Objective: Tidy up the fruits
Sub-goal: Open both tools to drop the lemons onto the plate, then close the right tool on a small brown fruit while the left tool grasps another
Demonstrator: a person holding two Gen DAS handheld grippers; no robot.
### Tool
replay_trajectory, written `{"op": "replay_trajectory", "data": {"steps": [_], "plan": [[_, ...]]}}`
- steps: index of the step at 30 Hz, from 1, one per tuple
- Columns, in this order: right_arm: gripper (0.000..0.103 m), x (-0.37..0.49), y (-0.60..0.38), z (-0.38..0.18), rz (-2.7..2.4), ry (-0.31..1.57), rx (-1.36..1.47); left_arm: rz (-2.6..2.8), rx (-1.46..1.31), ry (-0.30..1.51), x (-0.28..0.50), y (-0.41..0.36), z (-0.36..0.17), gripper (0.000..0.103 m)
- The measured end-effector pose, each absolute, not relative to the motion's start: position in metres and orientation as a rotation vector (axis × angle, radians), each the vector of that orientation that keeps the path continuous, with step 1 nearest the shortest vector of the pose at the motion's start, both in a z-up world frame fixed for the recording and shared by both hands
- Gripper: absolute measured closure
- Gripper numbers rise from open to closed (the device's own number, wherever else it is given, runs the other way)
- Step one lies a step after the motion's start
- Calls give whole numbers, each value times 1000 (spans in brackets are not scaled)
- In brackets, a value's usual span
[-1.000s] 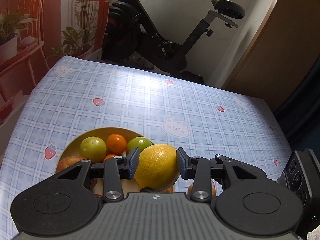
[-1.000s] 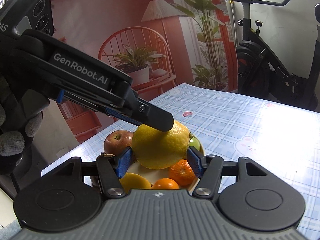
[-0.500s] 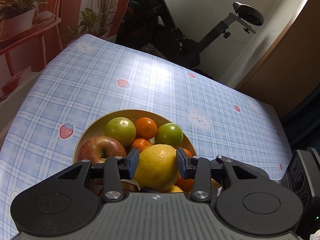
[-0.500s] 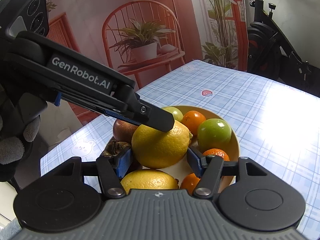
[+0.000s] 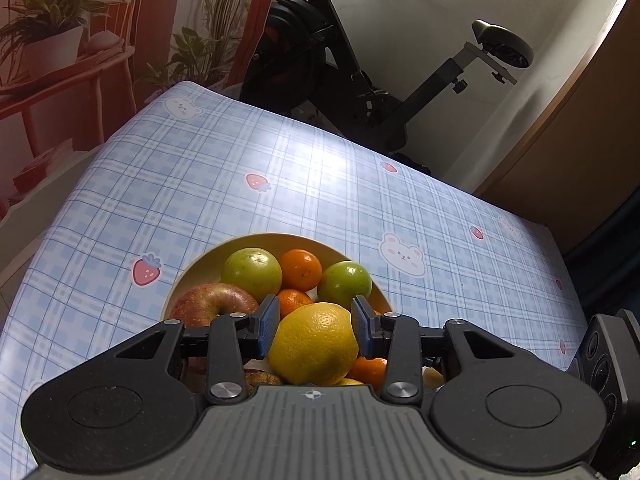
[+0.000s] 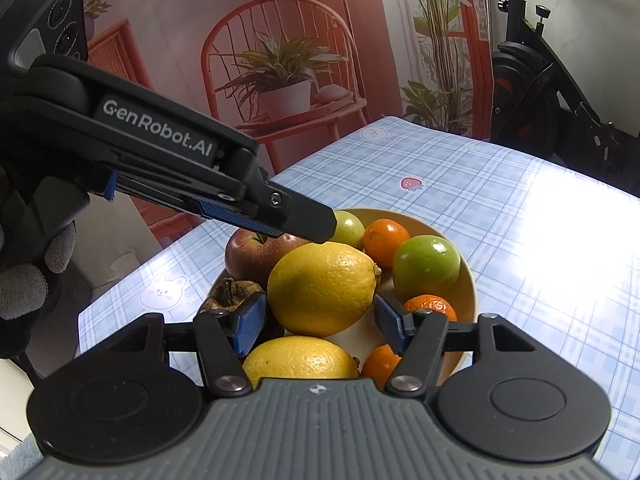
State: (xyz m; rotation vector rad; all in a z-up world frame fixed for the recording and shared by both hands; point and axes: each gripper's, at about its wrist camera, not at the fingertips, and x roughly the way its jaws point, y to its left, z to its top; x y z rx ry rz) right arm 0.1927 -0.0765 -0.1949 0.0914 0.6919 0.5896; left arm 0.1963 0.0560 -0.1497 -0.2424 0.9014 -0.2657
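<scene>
1. Lemon [image 5: 314, 344] is clamped in the left gripper [image 5: 314, 326], right over the bowl [image 5: 200, 266].
2. Right gripper [image 6: 320, 320] jaws hang loose either side of it, not touching.
3. I'd lower slowly, then let go; fruit is crowded there.
4. Table [image 5: 340, 184] beyond has loads of room.

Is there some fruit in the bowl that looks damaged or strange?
Yes. At the left edge of the bowl, beside the red apple, lies a brown, shrivelled fruit with a dry stem. It looks wrinkled and perhaps rotten, unlike the smooth fruits around it. The lemon held by the left gripper looks fine.
</scene>
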Motion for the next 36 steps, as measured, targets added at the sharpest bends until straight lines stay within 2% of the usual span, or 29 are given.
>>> {"op": "replay_trajectory", "data": {"steps": [9,19,30,36], "plan": [[42,169,-115,-189,518,601,121,-260,-192,850,189,36,-138,62],[46,142,-176,-203,395,592,111,-260,-162,782,176,0,-139,62],[58,118,-186,-223,421,618,39,-300,-84,744,162,-31,-152,62],[69,114,-176,-230,456,622,-25,-315,-57,743,160,-39,-160,62]]}}
